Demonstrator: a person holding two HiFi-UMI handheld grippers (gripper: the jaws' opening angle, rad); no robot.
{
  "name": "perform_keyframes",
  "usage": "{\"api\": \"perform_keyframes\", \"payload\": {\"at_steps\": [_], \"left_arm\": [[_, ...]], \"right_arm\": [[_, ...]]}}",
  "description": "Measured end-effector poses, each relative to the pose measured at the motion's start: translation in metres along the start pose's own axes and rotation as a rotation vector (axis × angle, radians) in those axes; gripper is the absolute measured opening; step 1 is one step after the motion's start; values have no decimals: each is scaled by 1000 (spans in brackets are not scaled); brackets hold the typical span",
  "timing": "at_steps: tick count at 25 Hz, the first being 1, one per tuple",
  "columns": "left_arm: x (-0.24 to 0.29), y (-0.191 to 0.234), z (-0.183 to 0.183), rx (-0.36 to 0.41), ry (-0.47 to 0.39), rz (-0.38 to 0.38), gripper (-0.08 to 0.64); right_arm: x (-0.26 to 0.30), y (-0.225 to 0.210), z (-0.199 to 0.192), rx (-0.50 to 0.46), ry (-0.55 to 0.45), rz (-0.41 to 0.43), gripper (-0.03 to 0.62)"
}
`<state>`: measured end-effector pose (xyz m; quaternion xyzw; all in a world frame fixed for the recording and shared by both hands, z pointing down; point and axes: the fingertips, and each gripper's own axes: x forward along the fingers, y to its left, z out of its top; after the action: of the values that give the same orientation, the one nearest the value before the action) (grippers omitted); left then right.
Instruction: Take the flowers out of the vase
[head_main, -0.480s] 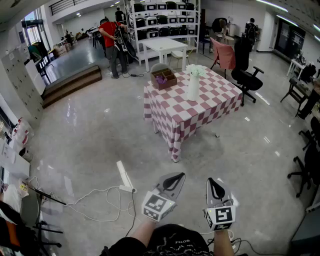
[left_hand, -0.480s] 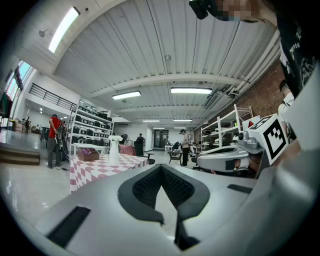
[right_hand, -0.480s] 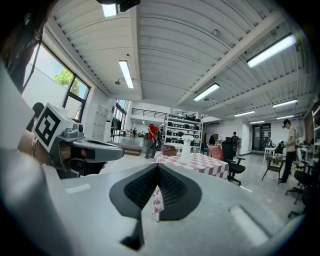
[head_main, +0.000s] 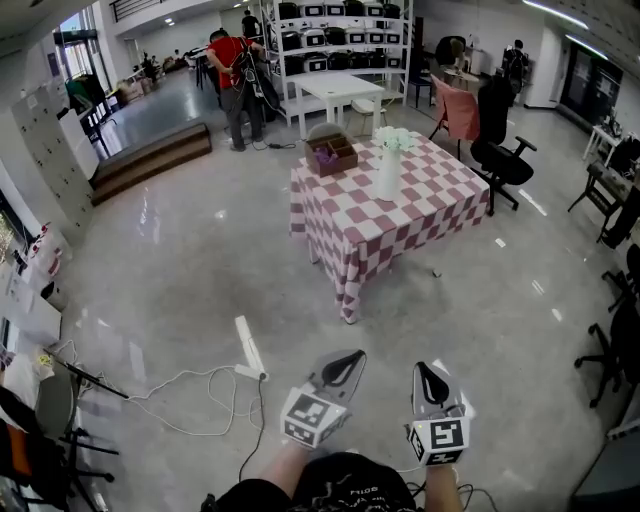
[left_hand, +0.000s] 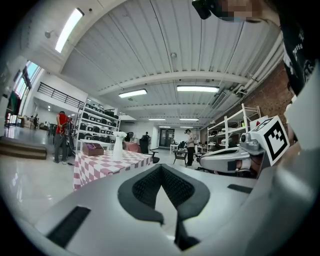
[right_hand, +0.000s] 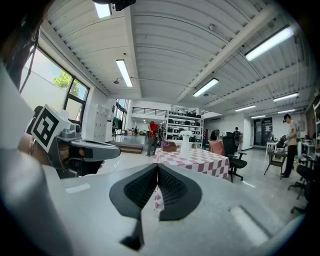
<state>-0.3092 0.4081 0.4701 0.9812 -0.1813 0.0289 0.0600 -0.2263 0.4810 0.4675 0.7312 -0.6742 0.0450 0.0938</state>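
Observation:
A white vase (head_main: 387, 175) with pale flowers (head_main: 392, 138) stands on a red-and-white checked table (head_main: 400, 225), far across the floor. A brown box (head_main: 331, 156) sits on the table's far left corner. My left gripper (head_main: 345, 365) and right gripper (head_main: 430, 380) are held side by side low in the head view, well short of the table, both shut and empty. In the left gripper view the vase (left_hand: 118, 149) is small and far beyond the gripper (left_hand: 161, 167). The right gripper view has the vase (right_hand: 185, 146) just above the gripper (right_hand: 157, 167).
A white power strip (head_main: 250, 350) and its cable lie on the floor left of my grippers. Office chairs (head_main: 505, 150) and a pink chair (head_main: 460, 110) stand right of the table. A person in red (head_main: 235, 75), a white table (head_main: 340, 90) and shelving (head_main: 340, 30) are behind it.
The table and vase sit slightly lower in the head view, as if I have come a little nearer. Both grippers keep the same pose, shut.

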Motion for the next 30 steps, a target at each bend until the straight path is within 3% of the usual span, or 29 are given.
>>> {"api": "perform_keyframes", "payload": {"at_steps": [10,16,30], "left_arm": [[9,9,-12,-30,14,29,11],[22,13,-10,-7,30,1,11],[86,84,-10,-30,48,3,11]], "right_arm": [[8,-13,-7,-6,-13,-2,2],[17,-20,-3,6,-26,-14,2],[101,-50,10,-31,-40,-29,32]]}}
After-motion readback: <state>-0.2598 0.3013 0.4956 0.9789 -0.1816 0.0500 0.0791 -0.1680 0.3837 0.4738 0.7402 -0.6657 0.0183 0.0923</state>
